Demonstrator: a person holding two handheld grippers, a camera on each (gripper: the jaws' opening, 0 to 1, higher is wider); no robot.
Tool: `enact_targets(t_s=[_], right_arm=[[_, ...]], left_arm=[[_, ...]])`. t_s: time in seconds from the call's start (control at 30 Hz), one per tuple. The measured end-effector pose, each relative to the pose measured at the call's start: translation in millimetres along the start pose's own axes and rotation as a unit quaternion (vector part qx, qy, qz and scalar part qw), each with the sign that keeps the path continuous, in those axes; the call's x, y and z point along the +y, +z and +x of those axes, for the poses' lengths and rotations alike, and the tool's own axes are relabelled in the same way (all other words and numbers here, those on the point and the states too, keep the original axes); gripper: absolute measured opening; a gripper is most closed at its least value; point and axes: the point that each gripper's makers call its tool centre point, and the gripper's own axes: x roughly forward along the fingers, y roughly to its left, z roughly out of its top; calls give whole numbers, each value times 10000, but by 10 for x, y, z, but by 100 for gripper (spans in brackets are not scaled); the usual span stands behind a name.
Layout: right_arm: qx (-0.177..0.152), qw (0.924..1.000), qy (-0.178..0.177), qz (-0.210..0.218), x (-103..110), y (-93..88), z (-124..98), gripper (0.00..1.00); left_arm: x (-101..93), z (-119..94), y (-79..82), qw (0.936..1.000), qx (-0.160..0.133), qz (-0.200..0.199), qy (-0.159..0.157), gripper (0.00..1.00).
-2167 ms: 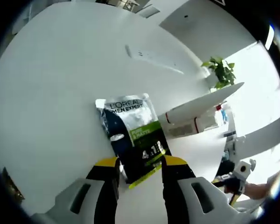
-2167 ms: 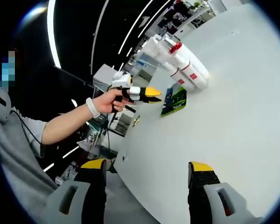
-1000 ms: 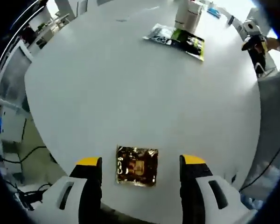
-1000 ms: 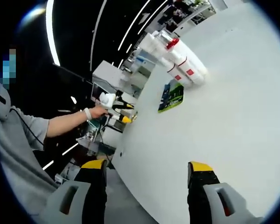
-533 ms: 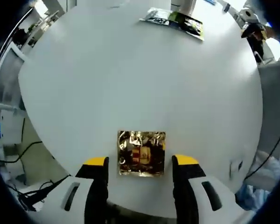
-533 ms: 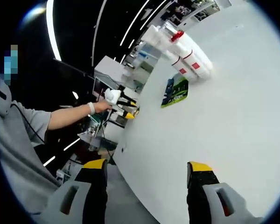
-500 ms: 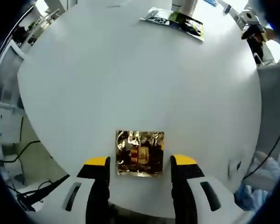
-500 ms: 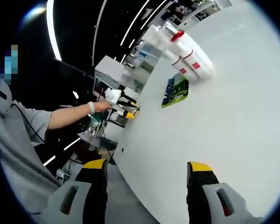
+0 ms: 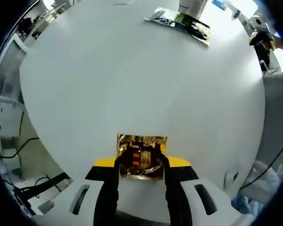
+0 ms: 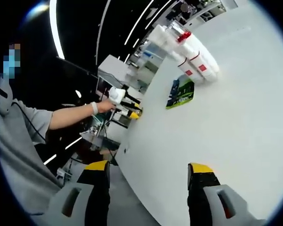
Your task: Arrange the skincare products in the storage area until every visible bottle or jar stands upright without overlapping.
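The gold sachet (image 9: 141, 157) lies flat near the worktop (image 9: 132, 75) edge. The left gripper (image 9: 141, 162) has its jaws closed against both sachet sides, probably to lift it. The green sachet (image 9: 181, 20) lies flat beside white bottles (image 10: 193, 52) well apart. The right gripper (image 10: 148, 172) hangs spread and empty.

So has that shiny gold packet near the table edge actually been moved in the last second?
No. The gold packet keeps its spot by the table edge; the left gripper has closed in around it, jaws now against its sides.
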Motion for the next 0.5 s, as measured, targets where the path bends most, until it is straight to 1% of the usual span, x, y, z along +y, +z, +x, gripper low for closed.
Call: enact_targets(t_s=[0.03,0.07,0.13,0.23,0.3,0.33,0.37,0.5], right_arm=[[-30,10000,-44,-70,-1,12,-5,61],[-70,9996,-87,-278,-11,30,-7,59],[-15,9996,-54,-272,8,20,9,56],[-32,9997,20,-252,56,37,40,58],[-27,9987,-22,-499,84,65,38,56],[-43,9986,-4,-532,120,79,34,55],[-48,9986,10,-517,131,84,32,56],[-49,9987,68,-498,160,79,22,56]], left_arm=[[-19,0,3,10000,-16,-37,13,34],[-56,-2,7,9999,-43,-151,34,34],[-114,-2,26,9996,-137,-224,45,34],[-223,-10,42,9991,-258,-337,69,34],[-286,-13,54,9986,-336,-388,101,34],[-302,-12,61,9983,-368,-436,97,34],[-359,-13,80,9975,-469,-518,112,34],[-523,-17,70,9982,-465,-377,42,34]])
